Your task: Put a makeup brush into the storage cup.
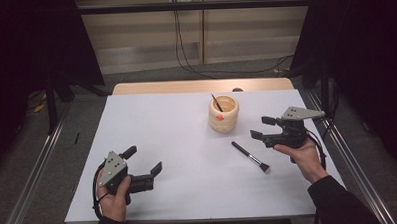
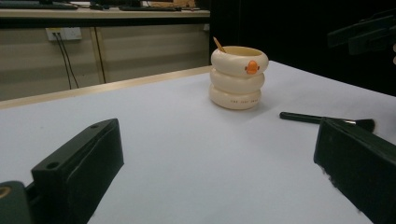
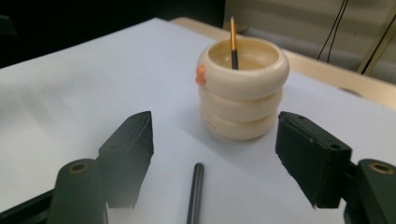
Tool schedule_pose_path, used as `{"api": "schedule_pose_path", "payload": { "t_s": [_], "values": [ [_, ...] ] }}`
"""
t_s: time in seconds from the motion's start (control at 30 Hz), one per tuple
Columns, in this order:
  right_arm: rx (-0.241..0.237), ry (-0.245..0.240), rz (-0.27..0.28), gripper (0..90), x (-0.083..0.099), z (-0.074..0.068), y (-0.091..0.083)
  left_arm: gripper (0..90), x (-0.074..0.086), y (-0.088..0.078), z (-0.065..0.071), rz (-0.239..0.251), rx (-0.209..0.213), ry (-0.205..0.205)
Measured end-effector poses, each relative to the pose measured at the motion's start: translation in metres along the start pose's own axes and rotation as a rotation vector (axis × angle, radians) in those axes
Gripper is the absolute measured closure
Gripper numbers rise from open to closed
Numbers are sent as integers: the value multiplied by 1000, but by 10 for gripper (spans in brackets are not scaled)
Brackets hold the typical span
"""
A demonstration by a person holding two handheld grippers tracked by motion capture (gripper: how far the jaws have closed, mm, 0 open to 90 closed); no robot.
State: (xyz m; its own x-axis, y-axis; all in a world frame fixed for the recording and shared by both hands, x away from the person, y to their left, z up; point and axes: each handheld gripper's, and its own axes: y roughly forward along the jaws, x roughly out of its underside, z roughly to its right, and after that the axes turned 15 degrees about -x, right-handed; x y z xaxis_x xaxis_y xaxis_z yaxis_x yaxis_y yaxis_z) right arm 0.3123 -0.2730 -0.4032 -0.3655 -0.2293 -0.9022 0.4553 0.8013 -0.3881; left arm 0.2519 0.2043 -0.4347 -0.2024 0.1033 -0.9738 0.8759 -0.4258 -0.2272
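A cream cup [image 1: 223,113] made of stacked rings, with an orange duck bill on its side, stands on the white table [image 1: 162,143] right of centre. A thin brush [image 1: 216,102] leans inside it. A black make-up brush [image 1: 250,156] lies flat in front of the cup. My right gripper [image 1: 259,128] hovers at the right, pointing left towards the cup, jaws open with nothing pressed. In the right gripper view the cup [image 3: 243,93] is straight ahead and the black handle [image 3: 195,193] lies on the table below the gap. My left gripper [image 1: 145,159] rests front left, open and empty.
The wooden table edge [image 1: 200,86] runs along the back, with cables [image 1: 184,57] on the floor beyond. Metal rails [image 1: 33,168] flank the table on both sides. In the left gripper view the cup [image 2: 238,77] and black brush [image 2: 322,119] lie ahead to the right.
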Motion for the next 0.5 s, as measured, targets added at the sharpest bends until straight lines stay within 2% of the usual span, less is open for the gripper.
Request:
{"api": "schedule_pose_path", "payload": {
  "t_s": [0.1,0.2,0.27,0.37,0.5],
  "values": [
    [-35,33,-52,289,-4,1,1,13,0,0,0,0,-2,4],
    [-33,27,-91,268,-8,0,1,13,0,1,0,0,-1,5],
    [-42,50,-136,258,-11,1,2,13,0,1,0,-1,-1,2],
    [-32,51,-194,255,-15,2,3,13,0,1,0,-3,-5,5],
    [-30,65,-272,159,-16,5,7,13,0,1,0,-2,-5,4]
  ]
}}
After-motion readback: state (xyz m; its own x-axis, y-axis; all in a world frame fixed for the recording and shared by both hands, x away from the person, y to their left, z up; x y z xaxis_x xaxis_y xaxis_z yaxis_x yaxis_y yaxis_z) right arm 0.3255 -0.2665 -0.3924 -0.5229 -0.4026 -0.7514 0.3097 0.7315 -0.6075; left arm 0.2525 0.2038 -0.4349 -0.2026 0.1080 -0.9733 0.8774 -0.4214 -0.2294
